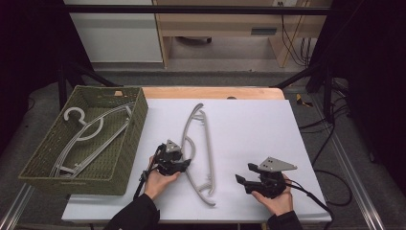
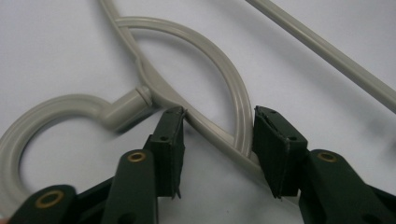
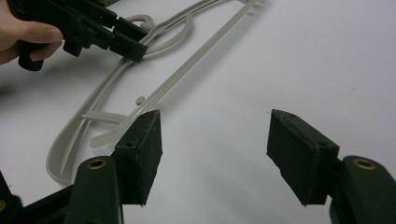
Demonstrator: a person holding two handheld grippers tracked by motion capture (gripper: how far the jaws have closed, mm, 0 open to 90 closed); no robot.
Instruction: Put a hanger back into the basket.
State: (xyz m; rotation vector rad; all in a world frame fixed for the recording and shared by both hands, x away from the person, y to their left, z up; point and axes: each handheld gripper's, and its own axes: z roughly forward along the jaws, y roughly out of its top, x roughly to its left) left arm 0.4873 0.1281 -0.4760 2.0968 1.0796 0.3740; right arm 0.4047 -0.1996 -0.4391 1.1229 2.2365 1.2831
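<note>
Two grey plastic hangers are in play: one lies in the olive woven basket (image 1: 122, 158) at the table's left, and the loose hanger (image 1: 197, 152) rests flat on the white sheet (image 1: 249, 129) just right of it, its hook toward the person's left hand. The left gripper (image 2: 218, 135) straddles the hanger's shoulder rail and the inner loop just beside the hook neck (image 2: 128, 106); its jaws stand partly apart, the pads at the plastic on either side, but firm pressure is hard to judge, so the grip looks not quite made. Judging from this, the step in hand is securing that hanger for a lift toward the basket. It would go best by closing squarely across both ribbed strands near the neck, where the moulding is thickest, since the smooth, slim rail could pivot or slide in rubbery pads. The right gripper (image 3: 215, 154) hovers wide open and empty above the sheet near the hanger's notched end (image 3: 100, 122), well placed to steady it.
</note>
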